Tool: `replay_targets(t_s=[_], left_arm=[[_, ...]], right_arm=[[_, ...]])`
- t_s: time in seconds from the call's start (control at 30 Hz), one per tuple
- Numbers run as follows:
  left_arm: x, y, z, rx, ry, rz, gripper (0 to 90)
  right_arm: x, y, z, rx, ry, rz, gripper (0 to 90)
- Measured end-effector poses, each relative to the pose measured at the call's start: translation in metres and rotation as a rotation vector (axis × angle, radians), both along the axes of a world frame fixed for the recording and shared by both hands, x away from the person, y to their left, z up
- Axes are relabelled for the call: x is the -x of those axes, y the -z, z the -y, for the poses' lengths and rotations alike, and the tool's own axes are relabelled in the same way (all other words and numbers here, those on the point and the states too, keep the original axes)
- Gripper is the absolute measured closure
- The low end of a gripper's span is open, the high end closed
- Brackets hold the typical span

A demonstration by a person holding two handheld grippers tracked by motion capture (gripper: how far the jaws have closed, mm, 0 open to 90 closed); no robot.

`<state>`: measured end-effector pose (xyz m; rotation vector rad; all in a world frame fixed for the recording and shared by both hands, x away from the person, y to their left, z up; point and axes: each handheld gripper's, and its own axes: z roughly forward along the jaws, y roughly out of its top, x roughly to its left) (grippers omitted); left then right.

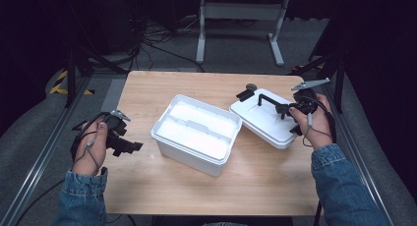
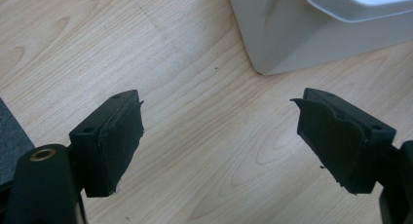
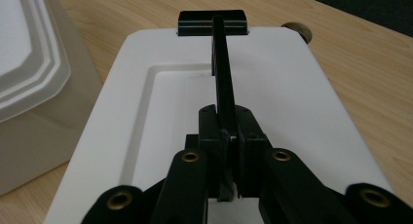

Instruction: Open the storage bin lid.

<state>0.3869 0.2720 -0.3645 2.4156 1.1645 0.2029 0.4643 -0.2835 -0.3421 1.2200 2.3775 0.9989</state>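
Observation:
An open white plastic box stands in the middle of the wooden table. Its white lid sits to the right of it, low over the tabletop or on it; I cannot tell which. A black handle runs across the lid's top. My right gripper is shut on that handle, and in the right gripper view the jaws pinch the thin handle bar above the lid. My left gripper rests open at the table's left, its jaws wide apart over bare wood near the box corner.
The table has free wood in front of the box and at the far left. A round cable hole sits at the back edge behind the lid. The box wall stands close to the lid's left side.

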Motion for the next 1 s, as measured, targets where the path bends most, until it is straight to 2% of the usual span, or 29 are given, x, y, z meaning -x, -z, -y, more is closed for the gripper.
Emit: replay_targets(t_s=[0.47,0.9,1.0], left_arm=[[0.0,0.0,0.0,-0.001,0.003,-0.004,17.7],[0.0,0.001,0.0,0.0,0.004,-0.007,17.7],[0.0,0.001,0.0,0.001,0.005,-0.01,17.7]], right_arm=[[-0.007,0.031,0.002,0.003,0.008,-0.034,84.7],[-0.009,0.047,0.006,0.008,0.009,-0.054,84.5],[-0.009,0.05,0.009,0.001,0.007,-0.072,84.3]])
